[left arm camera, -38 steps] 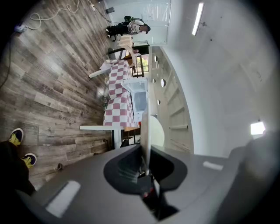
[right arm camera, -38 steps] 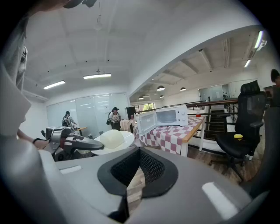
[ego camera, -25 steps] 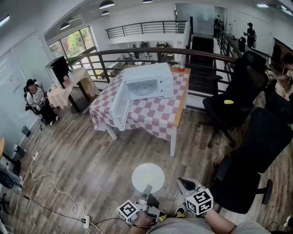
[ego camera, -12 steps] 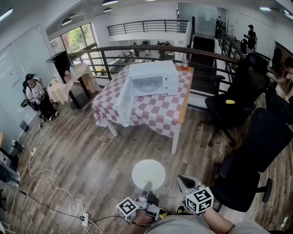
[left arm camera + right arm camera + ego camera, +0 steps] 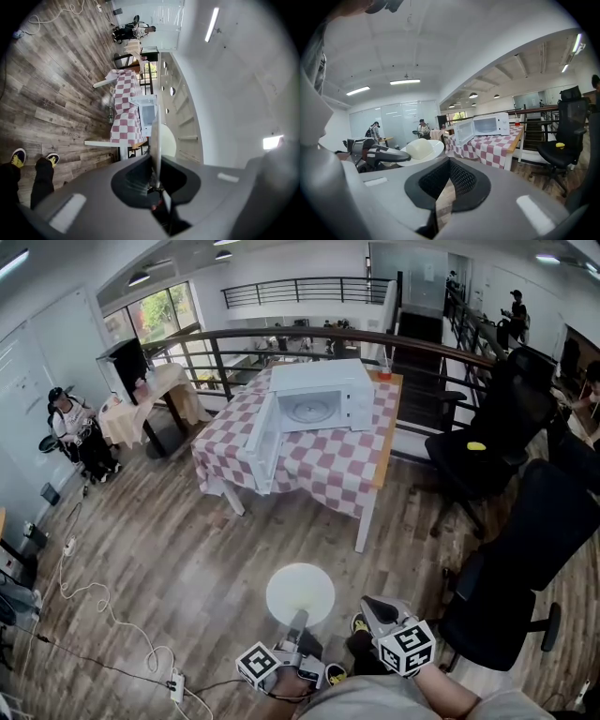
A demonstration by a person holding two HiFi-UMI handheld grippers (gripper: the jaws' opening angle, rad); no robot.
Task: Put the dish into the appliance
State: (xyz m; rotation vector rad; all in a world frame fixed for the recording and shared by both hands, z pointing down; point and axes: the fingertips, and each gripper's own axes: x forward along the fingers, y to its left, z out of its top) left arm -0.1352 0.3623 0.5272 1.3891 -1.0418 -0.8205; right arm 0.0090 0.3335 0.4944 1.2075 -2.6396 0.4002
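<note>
**Step in hand: carry the dish to the appliance.**

1. Grip. The left hand-held gripper [image 5: 298, 621] pinches the near rim of the white dish [image 5: 300, 594]. The left gripper view shows the rim edge-on between the jaws. The hold is on one edge only, so the dish probably levers down easily. Keep it level and avoid sudden wrist turns.
2. Free tool. The right hand-held gripper [image 5: 374, 612] sits at 3 o'clock of the left one. Its jaw tips are pressed together with nothing between them. It is available to steady the door if needed.
3. Position. The dish hangs over the wooden floor, well apart from the table [image 5: 328, 470], which lies at 12 o'clock. The microwave [image 5: 323, 407] stands on the table, and its door [image 5: 262, 442] swings out toward 9 o'clock. The cavity is exposed.
4. Approach. Walk straight toward 12 o'clock. Stay to the right of the door edge and clear of the black chair [image 5: 502, 568] at 3 o'clock.
5. Insertion. Judged from the layout, bring the dish in flat, far rim first. Lower it onto the cavity floor before spreading the jaws.
</note>
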